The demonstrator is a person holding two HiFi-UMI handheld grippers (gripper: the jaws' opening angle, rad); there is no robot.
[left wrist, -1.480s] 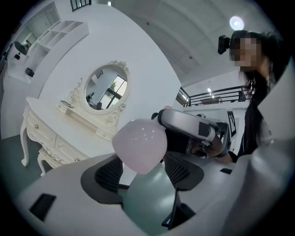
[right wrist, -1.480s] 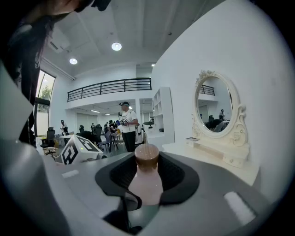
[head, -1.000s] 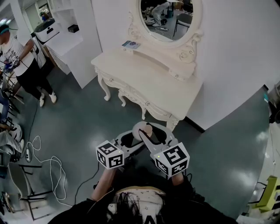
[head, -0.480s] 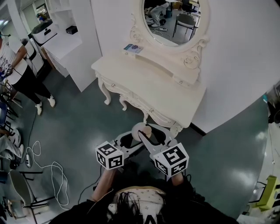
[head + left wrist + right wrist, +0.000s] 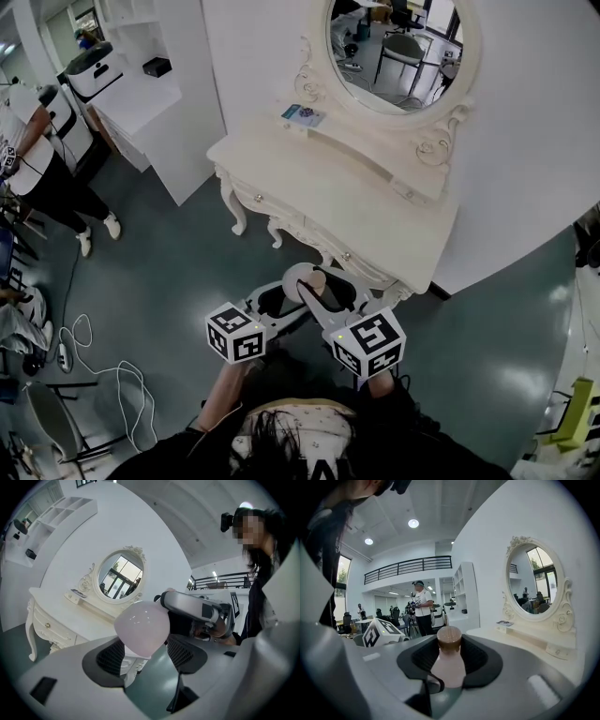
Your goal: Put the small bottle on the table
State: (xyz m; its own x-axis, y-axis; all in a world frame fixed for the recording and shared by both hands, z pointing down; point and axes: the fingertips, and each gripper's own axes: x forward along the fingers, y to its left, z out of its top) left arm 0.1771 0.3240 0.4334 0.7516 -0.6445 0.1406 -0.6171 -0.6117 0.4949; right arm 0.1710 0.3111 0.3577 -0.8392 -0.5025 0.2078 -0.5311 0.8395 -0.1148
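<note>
The small bottle (image 5: 302, 279), pale pink with a brown cap, hangs in the air between my two grippers, in front of the dressing table (image 5: 347, 202). In the right gripper view the bottle (image 5: 448, 665) stands between the dark pads, cap away from the camera, and my right gripper (image 5: 450, 660) is shut on it. In the left gripper view the bottle's round base (image 5: 142, 627) fills the gap at the pad tips of my left gripper (image 5: 147, 654); whether those pads press on it is unclear. Both grippers (image 5: 281, 292) (image 5: 321, 289) sit close together over the floor, short of the table's front edge.
The cream table carries an oval mirror (image 5: 398, 47) and a low back shelf with a small card (image 5: 302, 114). A white cabinet (image 5: 141, 94) stands to its left. A person (image 5: 33, 159) stands at far left, and cables (image 5: 94, 347) lie on the green floor.
The table has drawn nearer and shifted right in the head view. The two grippers and the bottle keep the same stance relative to each other.
</note>
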